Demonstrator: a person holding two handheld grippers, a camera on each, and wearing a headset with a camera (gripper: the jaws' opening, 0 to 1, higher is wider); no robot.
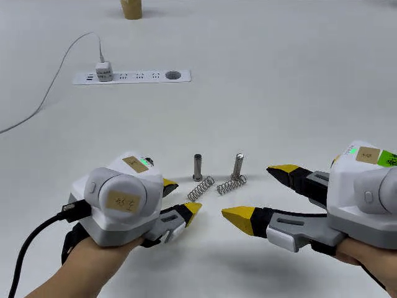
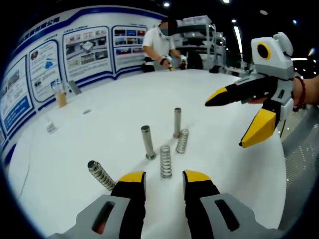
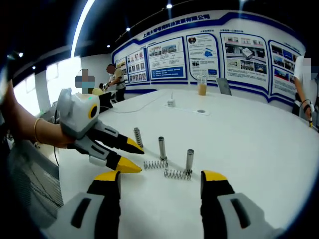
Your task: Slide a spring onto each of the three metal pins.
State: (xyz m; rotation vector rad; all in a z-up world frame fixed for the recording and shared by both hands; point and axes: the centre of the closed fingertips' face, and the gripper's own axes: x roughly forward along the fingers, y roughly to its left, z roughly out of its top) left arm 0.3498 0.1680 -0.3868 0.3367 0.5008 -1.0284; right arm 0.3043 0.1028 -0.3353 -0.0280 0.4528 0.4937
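Head view with both gripper views. Two bare cylindrical metal pins, the left pin (image 1: pixel 198 166) and the right pin (image 1: pixel 238 164), are seen standing upright side by side on the white table (image 1: pixel 279 93). Two loose coiled wire springs are laid flat in front of them. The left spring (image 1: pixel 201 187) is found just beside the foot of the left pin, and the right spring (image 1: pixel 231 184) reaches the foot of the right pin. A third pin already sleeved by a spring (image 3: pixel 137 135) is shown standing beyond the left gripper's jaws in the right gripper view.

The left gripper (image 1: pixel 182 195) is held with its yellow-tipped jaws a narrow gap apart and empty, aimed at the left spring. The right gripper (image 1: pixel 249 191) is held with its jaws spread wide and empty, facing the right spring. A white power strip (image 1: pixel 131 76) is seen farther back on the table.
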